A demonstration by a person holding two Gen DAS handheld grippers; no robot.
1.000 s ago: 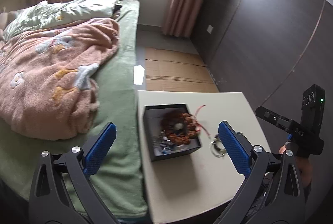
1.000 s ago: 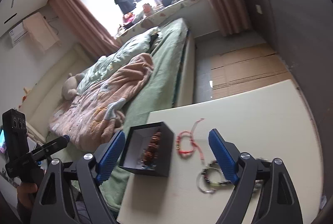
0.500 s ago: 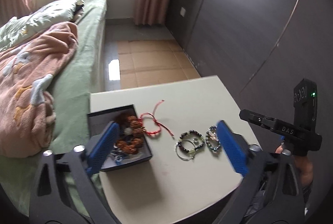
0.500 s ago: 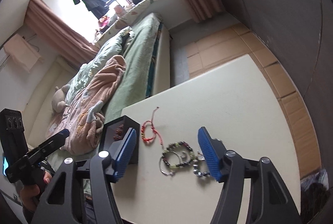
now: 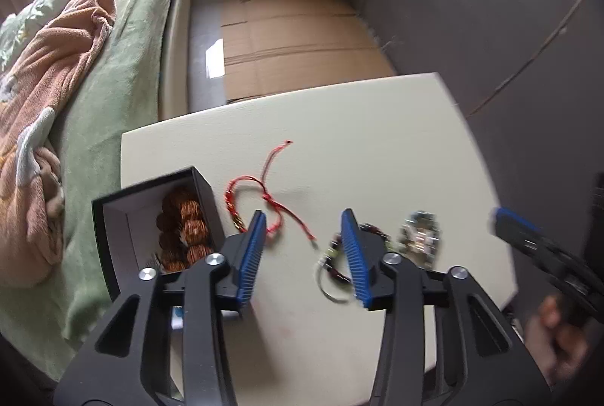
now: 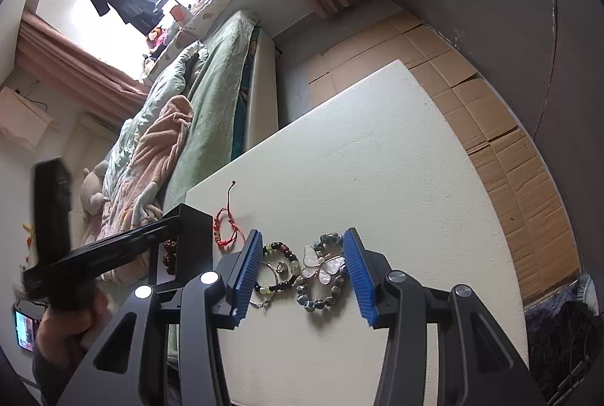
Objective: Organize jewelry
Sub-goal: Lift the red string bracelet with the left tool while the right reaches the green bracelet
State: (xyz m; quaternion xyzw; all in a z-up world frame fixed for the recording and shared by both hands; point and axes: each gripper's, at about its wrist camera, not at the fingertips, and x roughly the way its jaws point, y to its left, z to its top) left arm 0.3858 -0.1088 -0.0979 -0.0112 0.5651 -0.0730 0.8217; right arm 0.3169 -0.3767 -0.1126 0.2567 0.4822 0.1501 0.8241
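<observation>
The butterfly bead bracelet (image 6: 322, 272) is framed between the spread right gripper (image 6: 302, 270) fingers; lowering and closing is judged next.

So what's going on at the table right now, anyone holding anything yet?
Nothing is picked up yet. A person holds both grippers over the white table. The left gripper is open above the red string bracelet, beside the black box, which already holds a brown bead bracelet. The right gripper is open around the dark bead bracelet and the butterfly bracelet, both lying on the table.
</observation>
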